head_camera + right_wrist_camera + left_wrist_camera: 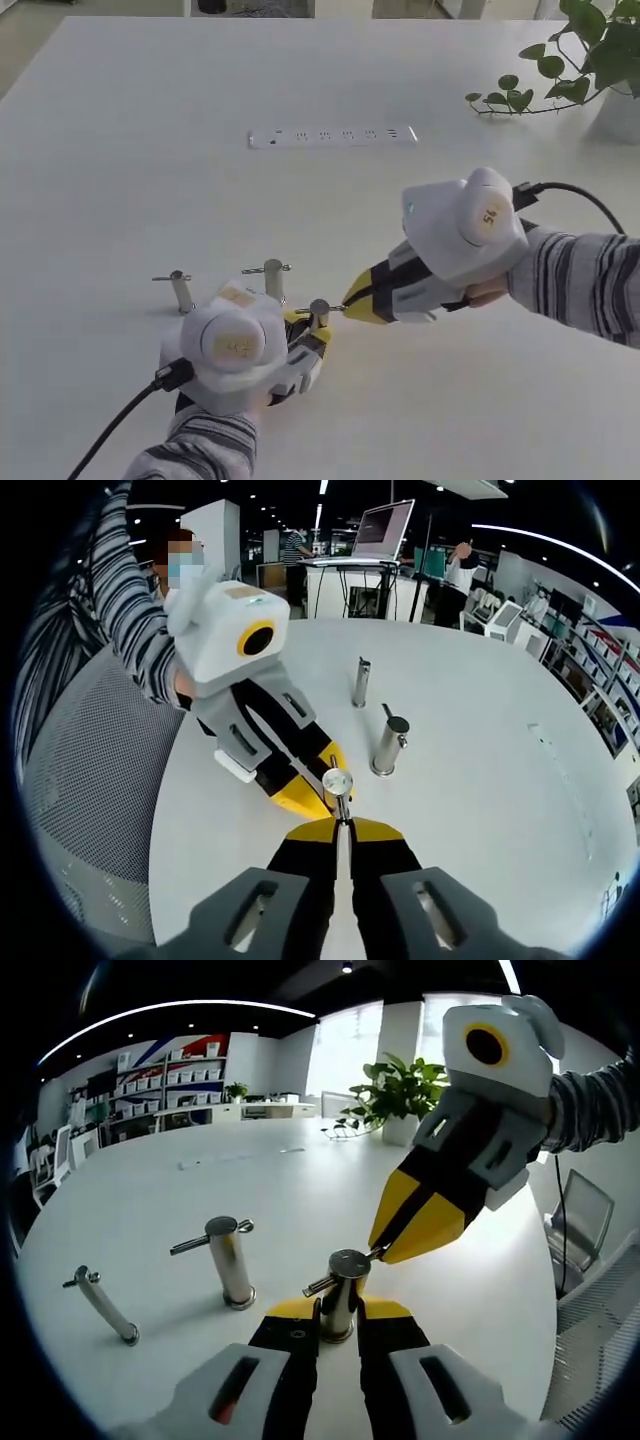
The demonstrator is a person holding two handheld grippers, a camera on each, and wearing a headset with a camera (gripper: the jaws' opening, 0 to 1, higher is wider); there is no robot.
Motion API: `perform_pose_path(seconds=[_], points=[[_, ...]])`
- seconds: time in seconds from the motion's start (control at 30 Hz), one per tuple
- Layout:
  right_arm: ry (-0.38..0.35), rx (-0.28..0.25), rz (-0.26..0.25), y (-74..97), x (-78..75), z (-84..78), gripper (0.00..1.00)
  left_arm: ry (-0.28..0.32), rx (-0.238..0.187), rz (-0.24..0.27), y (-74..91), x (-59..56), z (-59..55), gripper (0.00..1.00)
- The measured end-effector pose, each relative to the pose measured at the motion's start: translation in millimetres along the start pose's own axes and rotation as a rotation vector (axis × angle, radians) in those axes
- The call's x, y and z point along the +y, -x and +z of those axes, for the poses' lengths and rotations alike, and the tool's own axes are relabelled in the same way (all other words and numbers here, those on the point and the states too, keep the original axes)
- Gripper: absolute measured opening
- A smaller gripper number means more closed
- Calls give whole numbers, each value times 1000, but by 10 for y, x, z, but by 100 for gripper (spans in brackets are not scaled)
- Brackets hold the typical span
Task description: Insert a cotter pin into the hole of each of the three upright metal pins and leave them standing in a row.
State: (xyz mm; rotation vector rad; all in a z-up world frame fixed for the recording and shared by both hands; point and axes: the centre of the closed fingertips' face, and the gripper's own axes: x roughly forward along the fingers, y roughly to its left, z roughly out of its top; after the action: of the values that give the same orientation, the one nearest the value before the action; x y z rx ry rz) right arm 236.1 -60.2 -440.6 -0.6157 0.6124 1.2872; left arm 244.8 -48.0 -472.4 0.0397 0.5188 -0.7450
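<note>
On the white tabletop (120, 150), the yellow-tipped left gripper (338, 1312) is clamping the nearest upright steel pin (343, 1278) while the right gripper (342, 826) is pinching the thin wire cotter pin (320, 1283) passing through its hole, near two more cotter-fitted metal pins (274, 280) (181, 291).

Nearer than the power strip (332, 135), the left gripper (318, 328) and right gripper (348, 298) share rounded white housings, tan discs (the right's marked 54), yellow-and-black jaws and black cables (110, 425), and the person wears grey-and-white striped sleeves (580, 280).
</note>
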Motion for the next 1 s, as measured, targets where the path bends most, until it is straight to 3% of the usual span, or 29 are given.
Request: perform_pose_path(seconds=[0.8, 0.9, 1.0], points=[[5, -13, 5, -71, 6, 94, 0, 41, 5, 6, -2, 5, -7, 13], [4, -13, -16, -55, -25, 103, 12, 34, -5, 11, 31, 30, 24, 23], [-8, -21, -11, -48, -22, 119, 13, 15, 3, 4, 56, 42, 31, 26]])
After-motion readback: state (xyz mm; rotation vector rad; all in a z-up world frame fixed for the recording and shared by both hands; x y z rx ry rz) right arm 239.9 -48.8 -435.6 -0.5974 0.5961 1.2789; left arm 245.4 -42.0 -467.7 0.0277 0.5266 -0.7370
